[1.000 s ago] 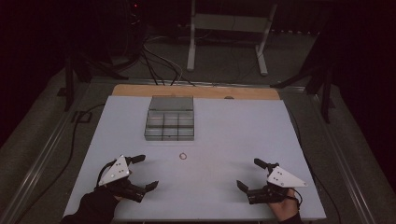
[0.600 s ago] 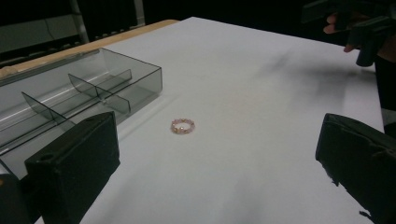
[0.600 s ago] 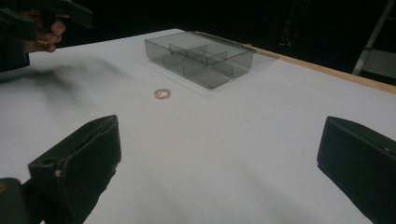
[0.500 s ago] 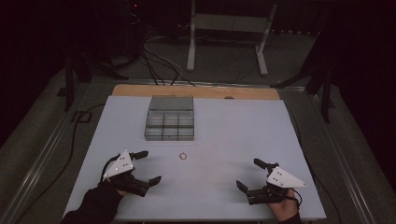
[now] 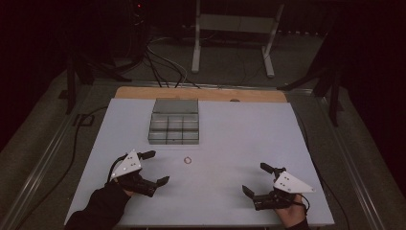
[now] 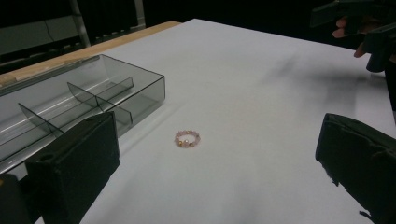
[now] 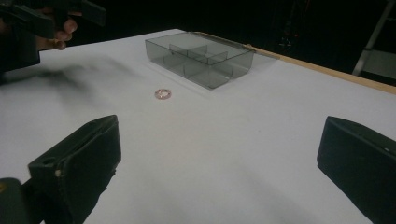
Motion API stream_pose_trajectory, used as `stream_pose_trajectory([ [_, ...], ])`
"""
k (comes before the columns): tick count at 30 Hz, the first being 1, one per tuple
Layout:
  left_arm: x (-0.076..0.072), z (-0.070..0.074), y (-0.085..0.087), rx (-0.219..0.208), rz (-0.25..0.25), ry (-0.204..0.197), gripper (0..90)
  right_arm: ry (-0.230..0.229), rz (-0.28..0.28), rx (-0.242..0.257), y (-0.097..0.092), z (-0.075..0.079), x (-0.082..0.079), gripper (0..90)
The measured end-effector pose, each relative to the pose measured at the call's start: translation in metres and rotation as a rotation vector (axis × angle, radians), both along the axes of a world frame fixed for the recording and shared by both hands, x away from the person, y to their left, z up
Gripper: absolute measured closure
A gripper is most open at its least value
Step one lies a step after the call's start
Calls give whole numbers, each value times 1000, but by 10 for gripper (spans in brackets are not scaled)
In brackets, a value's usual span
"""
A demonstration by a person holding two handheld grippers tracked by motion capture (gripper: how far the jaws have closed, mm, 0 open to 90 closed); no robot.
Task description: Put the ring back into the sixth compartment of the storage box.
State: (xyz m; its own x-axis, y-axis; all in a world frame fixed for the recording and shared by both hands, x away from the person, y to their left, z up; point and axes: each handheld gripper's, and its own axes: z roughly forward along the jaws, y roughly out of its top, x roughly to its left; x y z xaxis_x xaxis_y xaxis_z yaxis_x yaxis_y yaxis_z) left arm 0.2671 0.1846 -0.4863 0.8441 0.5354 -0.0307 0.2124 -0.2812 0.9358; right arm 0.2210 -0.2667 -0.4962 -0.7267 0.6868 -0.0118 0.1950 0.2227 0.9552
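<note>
A small pink beaded ring [image 5: 187, 160] lies flat on the white table [image 5: 239, 134], just in front of a clear divided box [image 5: 174, 122]. My left gripper [image 5: 160, 166] is open at the near left, its jaws facing the ring from a short way off. In the left gripper view the ring [image 6: 187, 138] lies ahead between the wide jaws, with the box [image 6: 70, 107] to its left. My right gripper [image 5: 253, 177] is open at the near right with nothing between its jaws. The right gripper view has the ring [image 7: 163, 94] and the box [image 7: 201, 56] farther off.
A wooden strip [image 5: 201, 93] runs along the table's far edge. Cables [image 5: 163, 67] and a white stand [image 5: 230, 28] are on the dark floor beyond. The box compartments look empty. The table's right half is bare white surface.
My left gripper has moved forward and a little right, closer to the ring. The right gripper, the ring and the box have stayed where they were.
</note>
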Motion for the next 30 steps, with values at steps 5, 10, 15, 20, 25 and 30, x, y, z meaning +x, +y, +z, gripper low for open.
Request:
stream_pose_trajectory([
  [5,6,-1,-4,6,5,5,8,-2,-1,3,-1,0,0,0],
  [10,11,-1,-11,21,9,22,8,-3,-1,4,-1,0,0,0],
  [15,16,-2,-16,28,4,26,8,-3,-3,5,-1,0,0,0],
  [20,20,-4,-23,36,-3,30,8,-9,-7,5,-1,1,-1,0],
  [25,23,-5,-28,44,1,38,8,-8,-8,6,-2,1,-1,0],
  [30,28,-4,-34,51,5,48,8,-8,-7,6,-1,1,-1,0],
])
